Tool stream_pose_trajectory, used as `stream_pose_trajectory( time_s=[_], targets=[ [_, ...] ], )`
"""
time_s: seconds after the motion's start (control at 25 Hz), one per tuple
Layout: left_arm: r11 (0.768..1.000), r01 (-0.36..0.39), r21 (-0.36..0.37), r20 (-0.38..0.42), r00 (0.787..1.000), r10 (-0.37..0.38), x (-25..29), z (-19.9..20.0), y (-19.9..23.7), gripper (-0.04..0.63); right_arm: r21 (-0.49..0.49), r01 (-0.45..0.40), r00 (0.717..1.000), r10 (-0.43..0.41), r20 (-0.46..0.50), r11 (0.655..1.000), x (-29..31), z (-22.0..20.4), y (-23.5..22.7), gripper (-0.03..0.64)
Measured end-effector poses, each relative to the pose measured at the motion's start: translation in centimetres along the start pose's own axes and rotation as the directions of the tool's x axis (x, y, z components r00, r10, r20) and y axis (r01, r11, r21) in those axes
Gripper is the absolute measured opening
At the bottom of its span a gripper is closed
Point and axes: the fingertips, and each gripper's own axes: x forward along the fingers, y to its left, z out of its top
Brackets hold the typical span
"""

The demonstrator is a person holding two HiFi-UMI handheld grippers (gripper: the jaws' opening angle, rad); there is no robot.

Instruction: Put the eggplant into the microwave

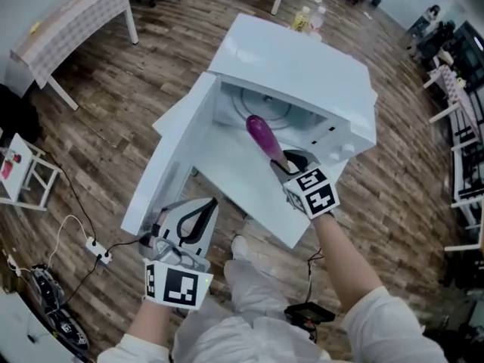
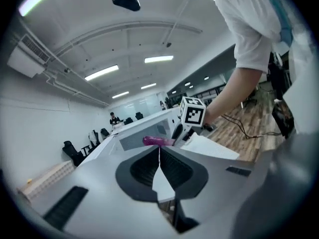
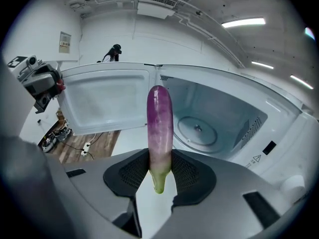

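My right gripper [image 1: 281, 159] is shut on the purple eggplant [image 3: 159, 133] near its green stem end. The eggplant [image 1: 262, 136] points up and away, its tip at the mouth of the white microwave [image 1: 302, 74]. The microwave [image 3: 234, 118] is open, with its round turntable [image 3: 198, 130] inside and its door [image 3: 104, 101] swung out to the left. My left gripper [image 1: 198, 219] hangs low beside the door [image 1: 170, 172], jaws shut with nothing between them. In the left gripper view the eggplant [image 2: 157, 141] and the right gripper's marker cube [image 2: 192, 111] show beyond the shut jaws [image 2: 159, 156].
The microwave stands on a white table [image 1: 265, 203] over a wood floor. A power strip [image 1: 98, 252] with cables lies on the floor at the left. A cloth-covered table [image 1: 72, 21] stands at the far left, and bottles [image 1: 306, 19] sit behind the microwave.
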Motion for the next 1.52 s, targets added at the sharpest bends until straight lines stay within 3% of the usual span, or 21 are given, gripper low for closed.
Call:
stream_pose_trajectory(
  time_s=[0.16, 0.36, 0.56, 0.68, 0.92, 1.16, 1.52],
  targets=[
    [0.999, 0.043, 0.014, -0.15, 0.988, -0.04, 2.1, -2.5, -1.6, 0.002, 0.018, 0.001, 1.0, -0.001, -0.015, 1.0, 1.1, 0.1, -0.3, 0.156],
    [0.991, 0.031, -0.132, -0.242, 0.968, -0.062, 3.9, -4.4, -1.9, 0.002, 0.036, 0.016, 0.999, -0.015, -0.034, 0.999, 1.8, -0.3, -1.2, 0.155],
    [0.972, 0.035, -0.231, -0.282, 0.954, -0.102, 5.6, -5.9, -2.6, 0.002, -0.03, 0.073, 0.994, -0.075, -0.076, 0.997, 2.7, -0.3, -2.7, 0.156],
    [0.955, 0.061, -0.291, -0.232, 0.964, -0.133, 6.8, -5.7, -2.7, 0.002, -0.095, 0.109, 0.989, -0.117, -0.088, 0.99, 3.7, 0.4, -3.3, 0.155],
    [0.946, 0.12, -0.3, -0.06, 0.988, -0.145, 8.8, -3.9, -1.8, 0.002, -0.265, 0.156, 0.976, -0.189, -0.104, 0.952, 6.0, 1.7, -4.7, 0.155],
    [0.933, 0.214, -0.29, 0.143, 0.973, -0.179, 9.8, -2.6, -1.5, 0.002, -0.296, 0.187, 0.961, -0.236, -0.141, 0.937, 7.5, 1.1, -6.6, 0.156],
    [0.92, 0.278, -0.275, 0.185, 0.955, -0.233, 10.6, -3.0, -1.2, 0.002, -0.284, 0.258, 0.935, -0.313, -0.169, 0.923, 9.3, 1.7, -8.1, 0.156]
  ],
)
